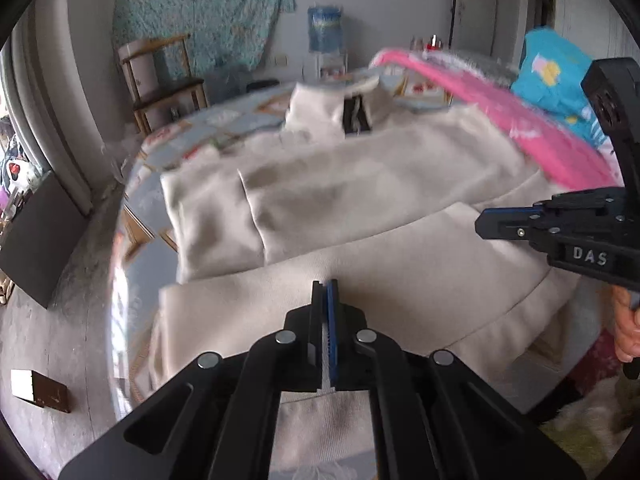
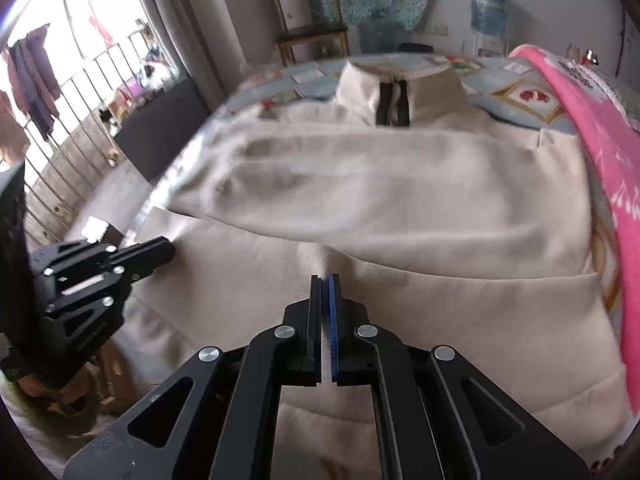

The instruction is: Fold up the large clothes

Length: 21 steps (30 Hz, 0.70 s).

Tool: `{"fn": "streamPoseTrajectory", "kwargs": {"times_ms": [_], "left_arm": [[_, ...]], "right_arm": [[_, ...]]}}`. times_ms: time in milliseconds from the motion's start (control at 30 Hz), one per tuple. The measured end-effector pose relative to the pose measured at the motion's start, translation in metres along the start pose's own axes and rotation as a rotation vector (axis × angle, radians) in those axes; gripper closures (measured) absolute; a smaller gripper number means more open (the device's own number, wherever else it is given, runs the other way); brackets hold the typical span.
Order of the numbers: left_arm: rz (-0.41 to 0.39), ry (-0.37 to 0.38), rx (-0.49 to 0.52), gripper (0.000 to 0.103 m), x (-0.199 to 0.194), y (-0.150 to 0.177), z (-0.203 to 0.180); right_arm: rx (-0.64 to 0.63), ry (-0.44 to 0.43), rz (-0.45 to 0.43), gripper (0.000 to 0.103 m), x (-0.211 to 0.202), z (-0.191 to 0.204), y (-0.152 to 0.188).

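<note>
Cream sweater (image 1: 360, 200) covers most of the bed (image 1: 224, 128) in the left wrist view, its collar with a dark zip at the far end and a folded band of its cloth lying across the near part. Left gripper (image 1: 325, 292) has its fingers pressed together on a pinch of that near band, cloth showing in the slit between the pads. Right gripper (image 1: 500, 226) comes in from the sweater's right side, low over the same band, a hand (image 1: 626, 328) on its handle; its fingers look closed. Pink blanket (image 1: 540, 136) runs along the sweater's right edge. A wooden chair (image 1: 164, 76) stands beyond the sweater's far left corner. In the right wrist view the sweater (image 2: 380, 184) again lies flat, collar farthest away. Right gripper (image 2: 326, 292) is clamped on a small ridge of the near band. Left gripper (image 2: 160, 256) rests at the sweater's left edge, fingers together on the cloth. Pink blanket (image 2: 600, 152) borders the sweater's right side.
</note>
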<state>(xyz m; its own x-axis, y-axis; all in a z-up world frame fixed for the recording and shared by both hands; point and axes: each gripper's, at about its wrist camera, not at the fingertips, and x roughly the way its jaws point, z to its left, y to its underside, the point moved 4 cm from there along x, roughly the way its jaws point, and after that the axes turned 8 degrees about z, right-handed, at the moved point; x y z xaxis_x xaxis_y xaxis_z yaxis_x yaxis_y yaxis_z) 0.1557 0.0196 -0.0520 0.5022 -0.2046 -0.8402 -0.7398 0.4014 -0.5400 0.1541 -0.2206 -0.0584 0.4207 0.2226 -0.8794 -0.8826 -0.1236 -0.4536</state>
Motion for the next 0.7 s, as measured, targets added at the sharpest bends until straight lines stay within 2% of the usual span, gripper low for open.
{"fn": "streamPoseTrajectory", "kwargs": {"times_ms": [100,200,267,300,400,467,533,633,700], "left_arm": [[0.050,-0.028,0.025,0.101,0.019,0.010,-0.005],[0.054,-0.021,0.003,0.100,0.022,0.013,-0.004],[0.058,-0.010,-0.016,0.100,0.022,0.013,-0.002],[0.059,-0.003,-0.024,0.100,0.022,0.013,0.000],[0.061,0.003,-0.031,0.100,0.022,0.013,0.000],[0.062,0.003,-0.031,0.100,0.022,0.012,-0.001],[0.063,0.002,-0.031,0.100,0.022,0.013,-0.001],[0.064,0.003,-0.033,0.100,0.022,0.013,-0.001],[0.064,-0.002,-0.030,0.100,0.022,0.013,-0.001]], "right_arm": [[0.015,0.000,0.000,0.100,0.011,-0.003,0.006],[0.056,-0.048,-0.002,0.094,0.002,-0.014,0.007],[0.103,-0.077,-0.025,0.074,-0.014,-0.029,0.010],[0.127,-0.066,-0.059,0.071,-0.028,-0.043,0.011],[0.175,0.078,-0.131,0.062,-0.064,-0.087,0.019],[0.218,0.157,-0.120,0.051,-0.070,-0.118,0.025],[0.257,0.224,-0.092,0.051,-0.071,-0.143,0.031],[0.292,0.277,-0.049,0.050,-0.063,-0.174,0.037],[0.294,0.264,-0.030,0.050,-0.055,-0.183,0.037]]}}
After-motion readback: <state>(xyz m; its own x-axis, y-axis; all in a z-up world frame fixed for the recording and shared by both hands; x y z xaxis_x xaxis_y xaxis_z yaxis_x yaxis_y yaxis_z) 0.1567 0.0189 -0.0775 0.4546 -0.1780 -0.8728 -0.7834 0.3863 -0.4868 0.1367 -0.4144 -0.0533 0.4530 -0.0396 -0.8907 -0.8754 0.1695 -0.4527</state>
